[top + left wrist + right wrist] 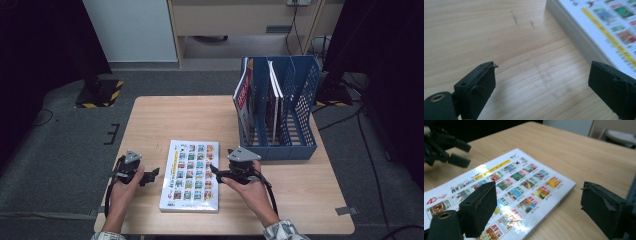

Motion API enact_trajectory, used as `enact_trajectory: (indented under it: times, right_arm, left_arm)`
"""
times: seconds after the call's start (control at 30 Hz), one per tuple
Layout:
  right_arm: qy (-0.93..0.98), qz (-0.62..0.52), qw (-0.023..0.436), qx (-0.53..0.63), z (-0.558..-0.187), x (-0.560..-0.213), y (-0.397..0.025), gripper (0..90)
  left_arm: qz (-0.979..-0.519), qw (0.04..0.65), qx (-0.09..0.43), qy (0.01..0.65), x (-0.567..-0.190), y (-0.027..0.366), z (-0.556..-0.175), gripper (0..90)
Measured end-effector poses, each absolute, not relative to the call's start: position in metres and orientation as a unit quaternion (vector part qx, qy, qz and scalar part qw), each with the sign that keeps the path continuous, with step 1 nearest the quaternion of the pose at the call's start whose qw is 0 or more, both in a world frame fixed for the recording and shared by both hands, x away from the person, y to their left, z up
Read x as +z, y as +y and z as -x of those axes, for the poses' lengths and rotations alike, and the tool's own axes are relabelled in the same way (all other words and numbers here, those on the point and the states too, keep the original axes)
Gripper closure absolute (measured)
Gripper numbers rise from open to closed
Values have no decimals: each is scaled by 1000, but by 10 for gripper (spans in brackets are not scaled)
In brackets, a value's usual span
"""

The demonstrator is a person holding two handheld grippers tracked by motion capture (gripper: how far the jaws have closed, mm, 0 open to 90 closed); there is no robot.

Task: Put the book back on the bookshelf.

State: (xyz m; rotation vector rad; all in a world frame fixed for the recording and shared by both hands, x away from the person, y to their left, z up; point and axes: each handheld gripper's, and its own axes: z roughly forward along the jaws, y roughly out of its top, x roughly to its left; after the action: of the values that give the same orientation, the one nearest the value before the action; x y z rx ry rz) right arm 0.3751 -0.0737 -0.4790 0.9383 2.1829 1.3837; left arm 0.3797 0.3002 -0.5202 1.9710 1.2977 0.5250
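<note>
Book [190, 175] flat on worktop [160, 117], grippers either side.
L gripper [150, 176] & R gripper [215, 171]: fingers wide, holding nothing.

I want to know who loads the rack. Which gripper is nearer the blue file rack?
Right. The right gripper hovers over the book's right edge, just short of the blue file rack; the left gripper sits beyond the book's left edge.

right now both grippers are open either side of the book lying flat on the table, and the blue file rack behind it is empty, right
Not quite: the blue file rack is not empty. The high view shows at least two books standing upright in its slots. The rest holds: the left gripper and right gripper are both open, either side of the book lying flat on the table.
</note>
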Motion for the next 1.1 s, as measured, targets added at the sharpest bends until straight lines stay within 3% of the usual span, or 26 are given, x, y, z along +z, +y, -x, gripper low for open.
enact_trajectory:
  times: [0.17, 0.4, 1.1]
  right_arm:
    - [803, -323, 162, 473, -382, -492, -59, 141]
    - [821, -329, 155, 440, -381, -507, -52, 169]
    - [830, -360, 95, 416, -381, -534, -39, 90]
  left_arm:
    - [-770, 369, 198, 482, -512, 286, -374, 77]
    - [-778, 382, 172, 468, -511, 268, -372, 90]
    - [-798, 361, 141, 462, -524, 244, -374, 80]
